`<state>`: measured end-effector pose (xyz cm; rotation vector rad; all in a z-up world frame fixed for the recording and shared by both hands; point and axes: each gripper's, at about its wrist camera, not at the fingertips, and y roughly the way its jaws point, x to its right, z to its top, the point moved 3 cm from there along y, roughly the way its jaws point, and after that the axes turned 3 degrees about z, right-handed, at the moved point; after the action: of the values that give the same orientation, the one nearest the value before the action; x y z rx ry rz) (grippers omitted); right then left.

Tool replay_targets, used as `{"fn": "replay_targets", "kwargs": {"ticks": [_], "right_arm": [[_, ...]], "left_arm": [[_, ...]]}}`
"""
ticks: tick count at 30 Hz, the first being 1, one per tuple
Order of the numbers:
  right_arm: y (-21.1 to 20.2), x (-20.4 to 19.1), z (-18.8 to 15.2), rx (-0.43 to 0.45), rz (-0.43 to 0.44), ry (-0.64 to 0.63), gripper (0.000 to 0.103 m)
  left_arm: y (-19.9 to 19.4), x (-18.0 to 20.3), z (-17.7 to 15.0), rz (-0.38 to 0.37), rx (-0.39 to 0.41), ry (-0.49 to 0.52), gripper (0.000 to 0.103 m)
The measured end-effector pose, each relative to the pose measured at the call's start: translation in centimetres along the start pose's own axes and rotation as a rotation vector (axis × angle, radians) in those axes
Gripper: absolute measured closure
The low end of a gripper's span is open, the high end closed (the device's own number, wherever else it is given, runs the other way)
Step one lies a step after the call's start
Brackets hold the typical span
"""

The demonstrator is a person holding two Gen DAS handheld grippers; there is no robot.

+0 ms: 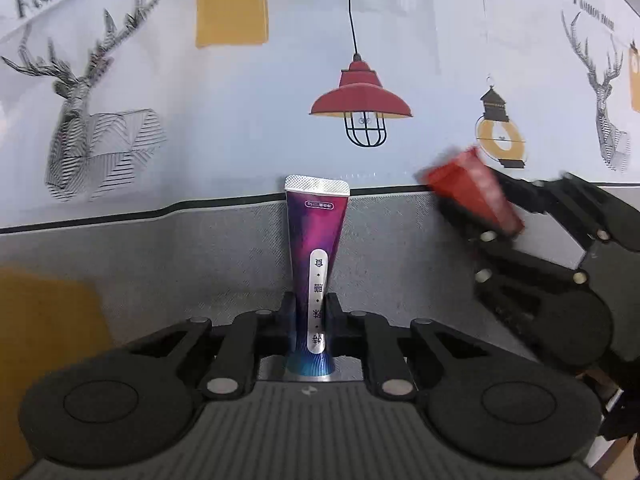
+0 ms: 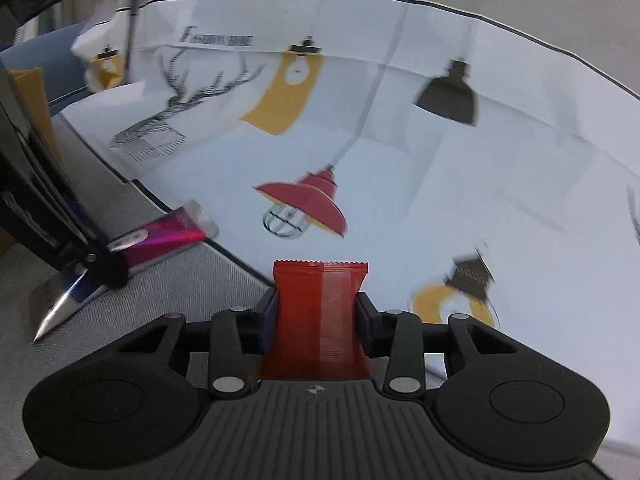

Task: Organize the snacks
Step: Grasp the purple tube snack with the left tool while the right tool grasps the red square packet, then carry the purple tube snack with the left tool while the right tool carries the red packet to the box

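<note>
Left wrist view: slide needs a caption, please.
Left claw shut on a purple sachet; right claw grips a red packet.

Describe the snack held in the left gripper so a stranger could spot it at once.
Start at the white tablecloth printed with deer and lamps, then drop to its dark-lined edge. There the left gripper pinches a slim purple-magenta foil sachet with a crimped silver top. Its neighbour, the red wrapper, is shorter, wider and plain red.

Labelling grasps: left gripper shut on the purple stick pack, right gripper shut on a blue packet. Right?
Not quite. The right gripper is shut on a red packet, not a blue one, as the right wrist view shows. The left gripper is indeed shut on the purple stick pack.
</note>
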<state>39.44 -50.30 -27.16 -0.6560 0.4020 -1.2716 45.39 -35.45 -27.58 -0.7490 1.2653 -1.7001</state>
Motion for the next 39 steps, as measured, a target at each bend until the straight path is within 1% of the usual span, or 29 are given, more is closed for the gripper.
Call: {"fn": "replay_targets", "kwargs": {"ticks": [1, 3, 6, 7, 8, 10, 12, 14, 17, 20, 25, 28, 33, 36, 39], "right_arm": [[-0.6, 0.0, -0.1, -0.001, -0.032, 0.032, 0.062], [-2.8, 0.3, -0.2, 0.027, -0.090, 0.121, 0.062], [-7.2, 0.6, 0.1, 0.076, -0.150, 0.246, 0.062], [-8.8, 0.6, 0.2, 0.092, -0.165, 0.275, 0.062], [-10.6, 0.3, 0.4, 0.109, -0.182, 0.299, 0.062], [-14.2, -0.6, 0.7, 0.147, -0.202, 0.339, 0.062], [-17.8, -1.8, 1.1, 0.185, -0.206, 0.373, 0.062], [-21.6, -4.0, 1.3, 0.230, -0.204, 0.384, 0.062], [-26.0, -7.6, 1.5, 0.276, -0.184, 0.390, 0.062], [-30.5, -11.6, 1.4, 0.328, -0.143, 0.410, 0.062], [-35.7, -17.5, 0.2, 0.354, -0.041, 0.443, 0.062], [-38.2, -22.4, -0.7, 0.345, 0.006, 0.412, 0.062], [-41.0, -30.0, -2.3, 0.297, 0.094, 0.349, 0.062], [-42.1, -33.4, -2.8, 0.274, 0.129, 0.297, 0.061], [-43.1, -35.3, -2.5, 0.280, 0.134, 0.241, 0.061]], "left_arm": [[-1.0, 0.0, -0.6, 0.021, 0.022, 0.017, 0.088], [-2.9, 0.2, -1.6, 0.023, 0.048, 0.028, 0.088], [-6.7, 0.0, -3.5, 0.021, 0.090, 0.026, 0.088], [-7.5, 0.7, -3.8, 0.025, 0.105, 0.026, 0.088], [-9.2, 0.6, -4.9, 0.027, 0.126, 0.025, 0.088], [-12.6, 1.7, -7.0, 0.039, 0.165, 0.026, 0.088], [-15.7, 1.9, -9.1, 0.047, 0.215, 0.028, 0.088], [-19.2, 1.7, -11.6, 0.058, 0.265, 0.028, 0.088], [-23.7, 1.0, -15.6, 0.081, 0.326, 0.028, 0.088], [-27.9, -0.6, -20.0, 0.106, 0.373, 0.014, 0.088], [-32.3, -3.8, -27.2, 0.157, 0.408, -0.009, 0.088], [-33.7, -5.7, -32.1, 0.195, 0.411, -0.030, 0.088], [-34.6, -8.4, -38.6, 0.210, 0.399, -0.104, 0.088], [-35.3, -8.9, -41.5, 0.235, 0.424, -0.125, 0.088], [-35.8, -9.1, -43.5, 0.220, 0.432, -0.143, 0.088]]}}
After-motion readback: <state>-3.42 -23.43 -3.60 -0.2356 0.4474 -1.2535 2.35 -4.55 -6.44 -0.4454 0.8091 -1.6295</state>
